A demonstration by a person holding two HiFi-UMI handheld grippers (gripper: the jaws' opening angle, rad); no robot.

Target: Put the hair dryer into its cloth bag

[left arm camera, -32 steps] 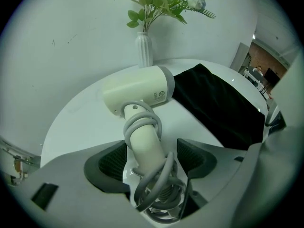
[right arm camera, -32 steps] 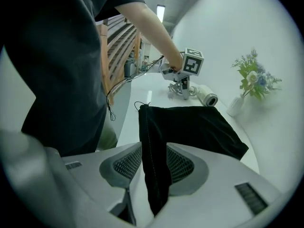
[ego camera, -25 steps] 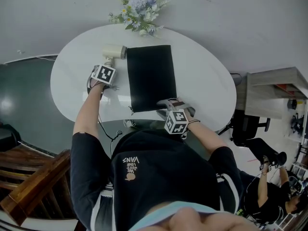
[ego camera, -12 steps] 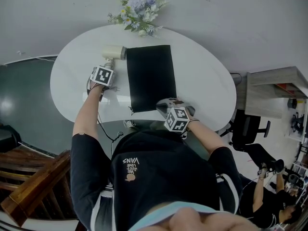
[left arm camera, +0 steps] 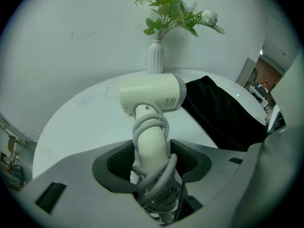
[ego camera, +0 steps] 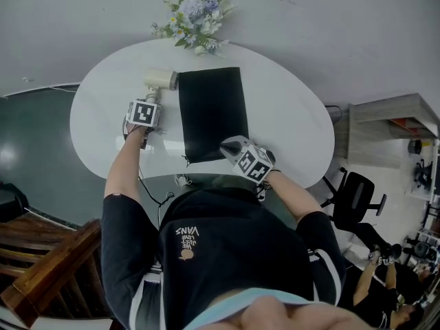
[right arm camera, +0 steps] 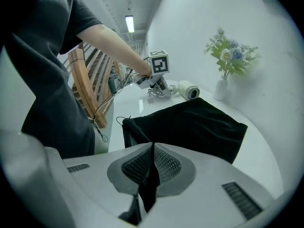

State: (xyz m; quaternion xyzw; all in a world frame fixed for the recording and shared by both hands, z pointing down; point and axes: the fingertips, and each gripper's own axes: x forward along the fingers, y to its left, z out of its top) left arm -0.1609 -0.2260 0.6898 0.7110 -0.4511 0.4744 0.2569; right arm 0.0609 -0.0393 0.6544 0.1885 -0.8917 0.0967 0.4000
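Observation:
A cream hair dryer (ego camera: 159,80) lies at the back left of the white oval table (ego camera: 289,115), its cord wound round the handle. Beside it a black cloth bag (ego camera: 213,112) lies flat. My left gripper (ego camera: 152,96) stands over the handle. In the left gripper view the hair dryer (left arm camera: 152,95) has its handle between the jaws of the left gripper (left arm camera: 151,151), which have just been closing and stand close on each side. My right gripper (right arm camera: 152,163) is shut on the near edge of the cloth bag (right arm camera: 190,122), with black cloth pinched between its pads.
A white vase of flowers (ego camera: 194,19) stands at the table's far edge behind the dryer. A thin cable (ego camera: 155,191) hangs off the near edge. A wooden chair (ego camera: 41,267) is at the lower left, and a desk (ego camera: 385,126) and an office chair (ego camera: 354,191) at the right.
My right gripper has closed on the bag's near edge, rolled and risen a little. My left gripper has stayed at the dryer's handle.

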